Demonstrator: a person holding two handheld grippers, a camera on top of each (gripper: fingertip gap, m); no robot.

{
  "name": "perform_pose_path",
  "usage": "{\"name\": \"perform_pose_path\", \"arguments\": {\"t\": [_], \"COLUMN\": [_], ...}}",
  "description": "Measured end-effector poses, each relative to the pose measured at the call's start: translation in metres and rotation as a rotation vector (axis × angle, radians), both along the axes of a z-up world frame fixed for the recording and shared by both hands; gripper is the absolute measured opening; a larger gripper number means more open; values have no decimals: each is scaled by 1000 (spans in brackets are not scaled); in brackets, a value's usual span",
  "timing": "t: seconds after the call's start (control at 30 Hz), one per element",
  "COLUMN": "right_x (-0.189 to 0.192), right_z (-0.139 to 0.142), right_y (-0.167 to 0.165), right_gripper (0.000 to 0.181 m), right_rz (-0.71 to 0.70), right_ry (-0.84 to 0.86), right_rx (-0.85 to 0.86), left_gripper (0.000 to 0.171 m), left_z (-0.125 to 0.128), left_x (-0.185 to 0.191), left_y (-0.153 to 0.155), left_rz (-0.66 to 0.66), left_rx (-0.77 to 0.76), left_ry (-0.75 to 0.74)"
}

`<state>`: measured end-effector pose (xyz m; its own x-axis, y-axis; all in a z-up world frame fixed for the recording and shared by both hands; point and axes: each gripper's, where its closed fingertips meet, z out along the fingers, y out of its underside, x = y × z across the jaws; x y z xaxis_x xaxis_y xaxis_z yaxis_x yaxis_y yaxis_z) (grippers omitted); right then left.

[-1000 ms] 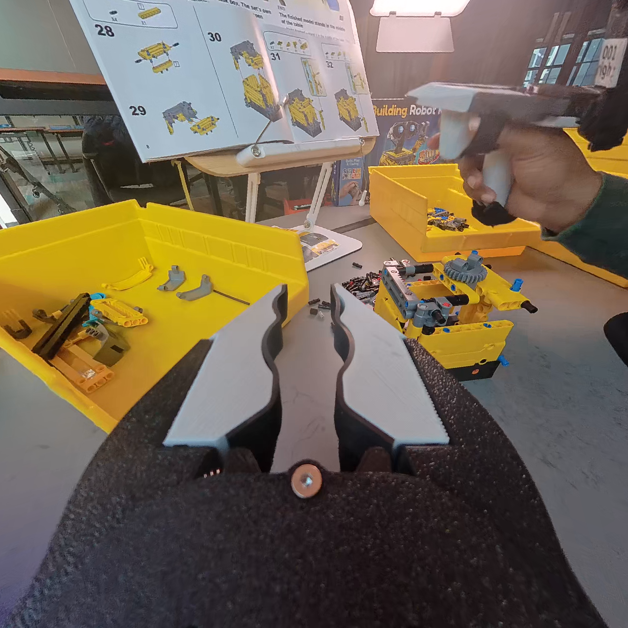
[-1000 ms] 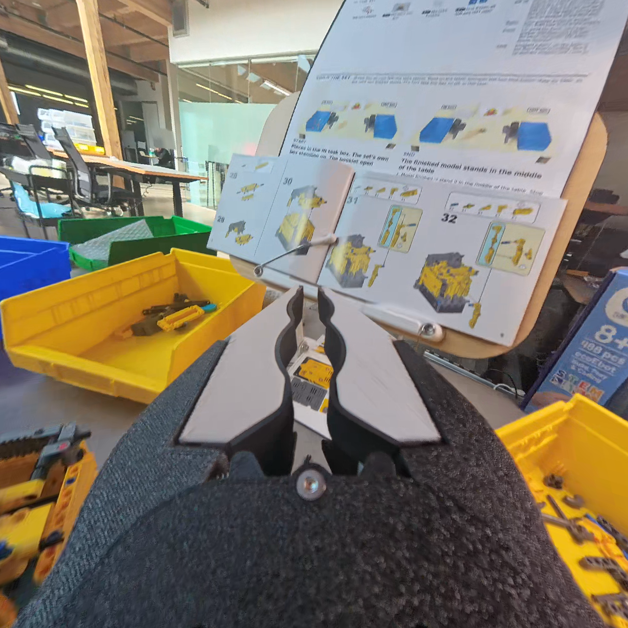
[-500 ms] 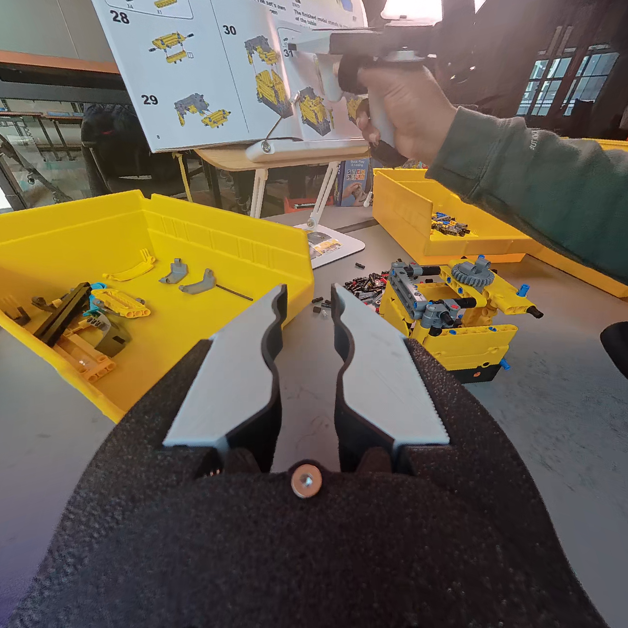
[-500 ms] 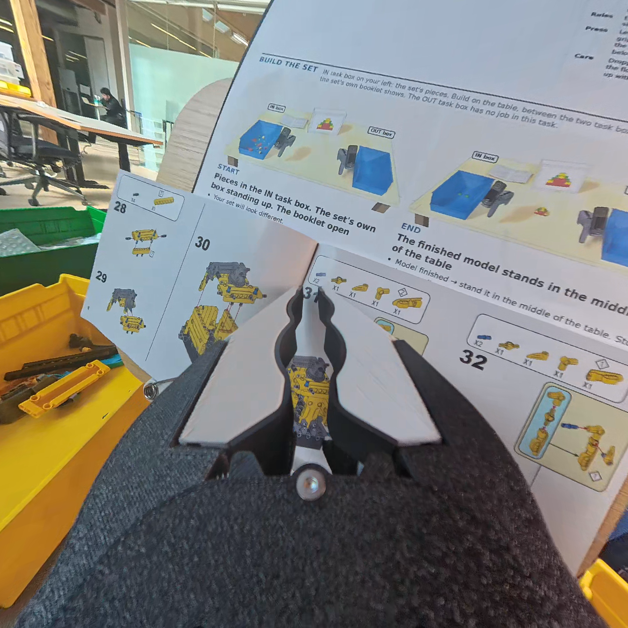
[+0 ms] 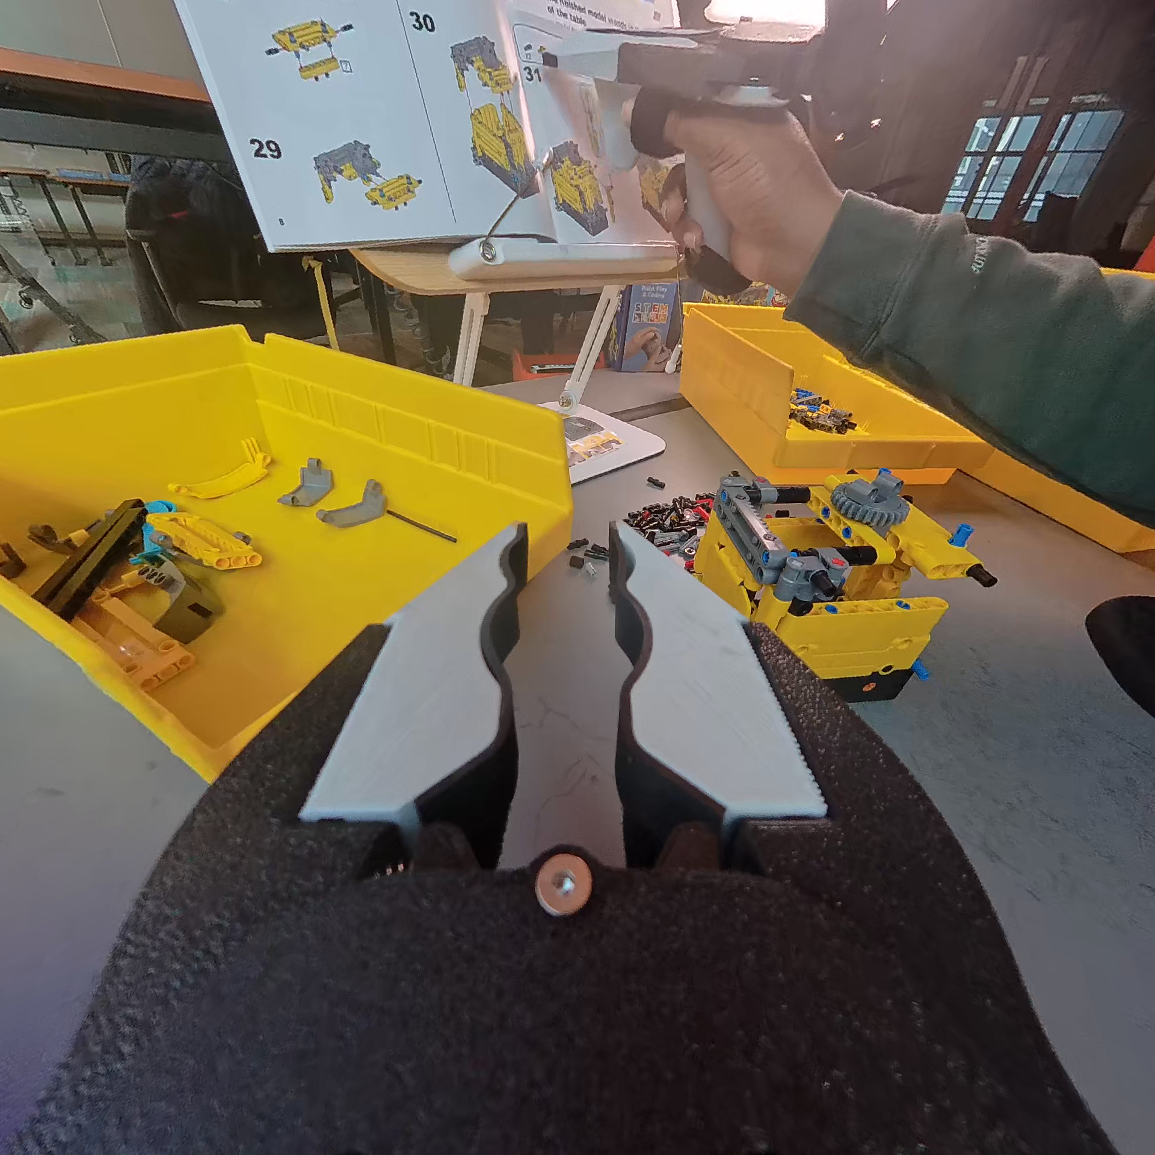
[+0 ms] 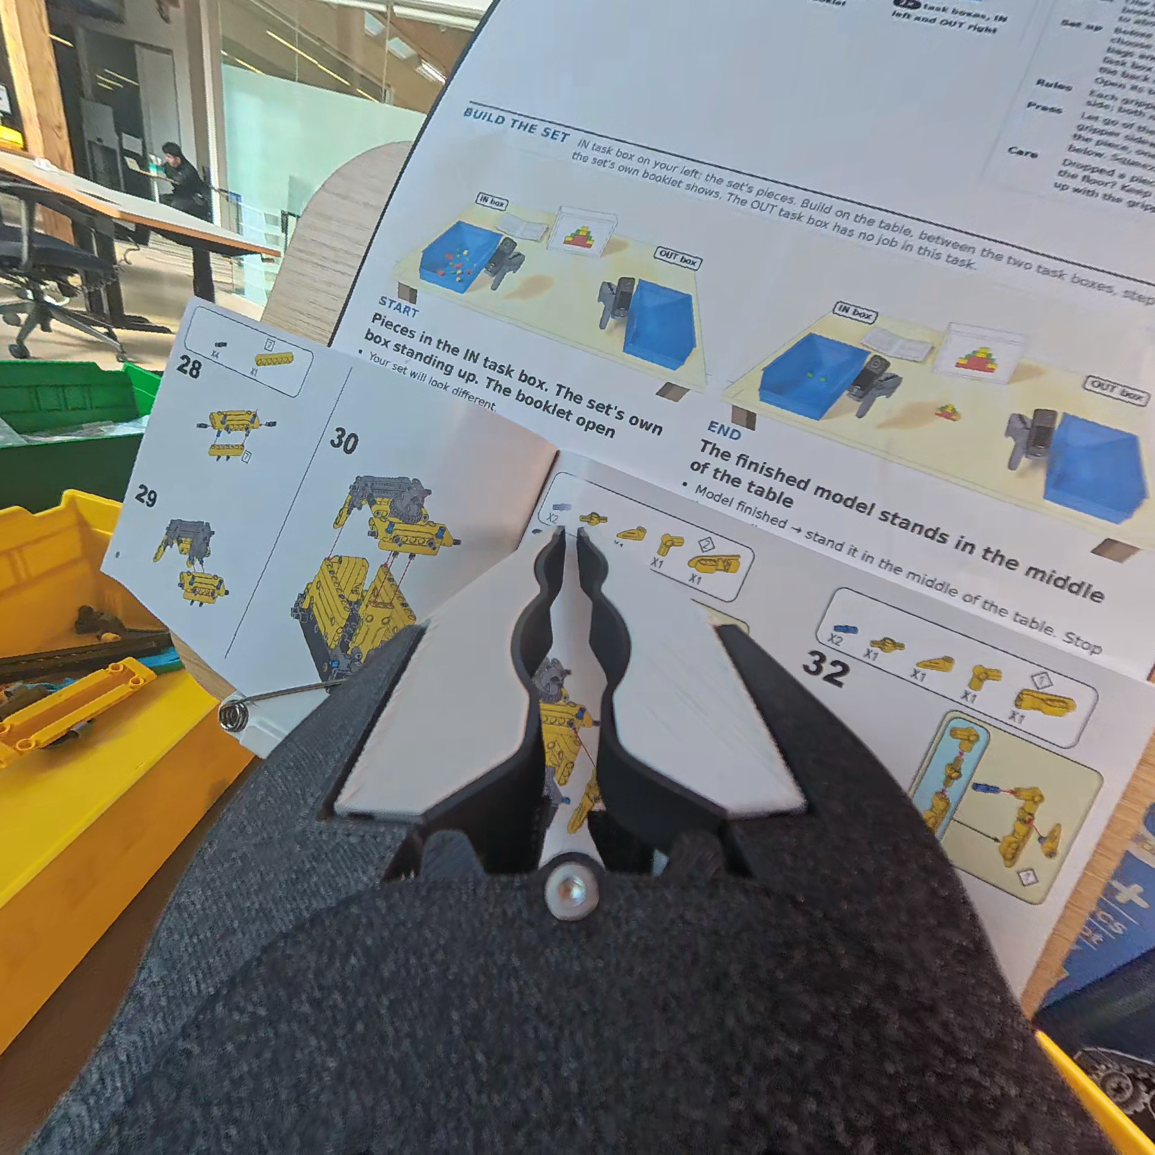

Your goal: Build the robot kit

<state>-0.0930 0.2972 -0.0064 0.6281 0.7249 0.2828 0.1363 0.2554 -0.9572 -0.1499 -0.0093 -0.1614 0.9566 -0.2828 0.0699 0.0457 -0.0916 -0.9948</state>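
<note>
right gripper (image 6: 570, 532) nearly closed at upright booklet's (image 6: 262, 500) page edge; left gripper (image 5: 567, 544) apart.

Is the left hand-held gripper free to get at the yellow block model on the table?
Probably yes: the left hand-held gripper is open and empty, and the yellow block model stands just right of its fingertips with only bare table between them.

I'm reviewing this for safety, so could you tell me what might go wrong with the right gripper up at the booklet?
The right gripper, nearly shut around the booklet page edge, might crease or tear the page. A pull could slip it from the wire page holder. The left gripper, open and unwatched, hovers near the yellow model and could bump it.
</note>
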Motion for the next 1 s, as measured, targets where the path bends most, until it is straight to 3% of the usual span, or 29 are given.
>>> {"name": "perform_pose_path", "arguments": {"t": [1.0], "right_x": [19], "right_z": [-5], "right_y": [10], "right_gripper": [0], "right_rz": [-31], "right_ry": [-7], "right_rx": [3], "left_gripper": [22], "left_z": [2], "left_x": [4], "left_y": [-2], "left_rz": [-40], "left_rx": [-2], "left_ry": [-39]}}
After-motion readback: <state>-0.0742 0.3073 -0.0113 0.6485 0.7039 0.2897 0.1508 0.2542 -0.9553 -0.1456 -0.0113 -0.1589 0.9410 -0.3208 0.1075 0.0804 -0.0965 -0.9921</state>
